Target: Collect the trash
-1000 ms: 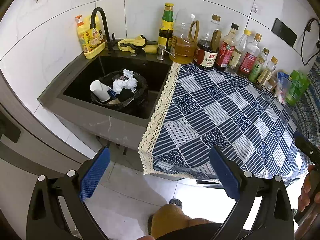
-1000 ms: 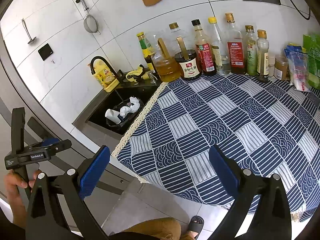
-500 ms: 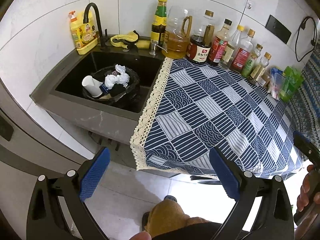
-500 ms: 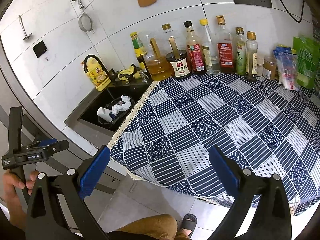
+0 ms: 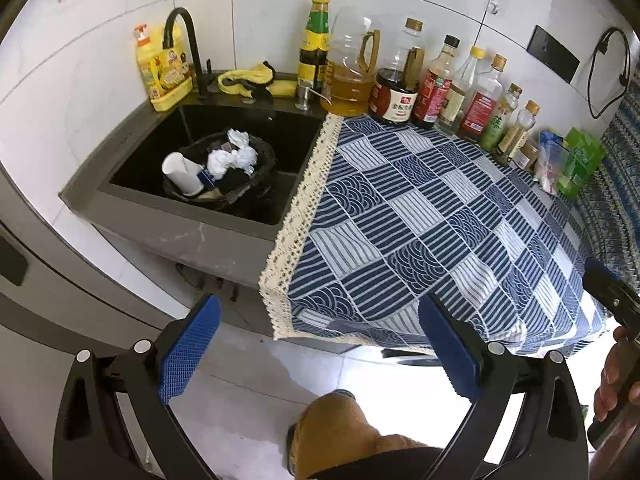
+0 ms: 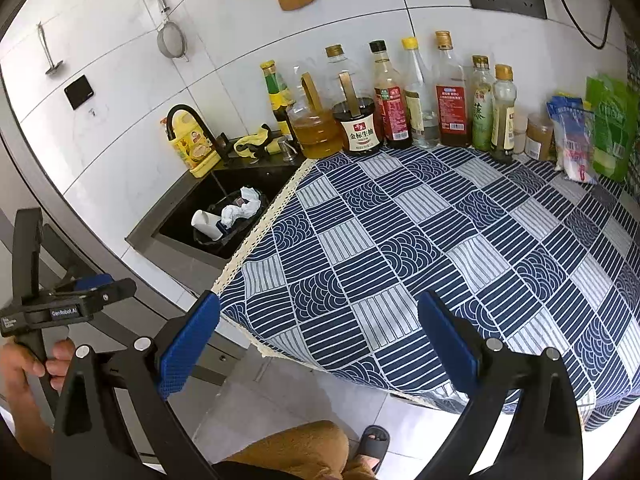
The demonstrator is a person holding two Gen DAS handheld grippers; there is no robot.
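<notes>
- A counter covered by a blue-and-white patterned tablecloth (image 5: 420, 216) with a cream lace edge is seen across both views; its surface is bare of loose items.
- A dark rectangular sink (image 5: 132, 168) is set into the counter left of the cloth, under a black curved tap (image 5: 188, 44).
- A black trash bin lined with a black bag (image 5: 260, 168) stands inside the sink.
- A row of glass sauce and oil bottles (image 6: 396, 96) is lined along the tiled wall behind the cloth.
- The left gripper (image 5: 316, 344) is held above the floor in front of the counter, its blue-padded jaws spread wide with nothing between them.
- The right gripper (image 6: 316, 340) is held over the cloth's front edge, jaws likewise apart and empty.
- The trash, crumpled white tissues (image 5: 234, 156) and a white paper cup (image 5: 182, 174) lying on its side, rests in the bin.
</notes>
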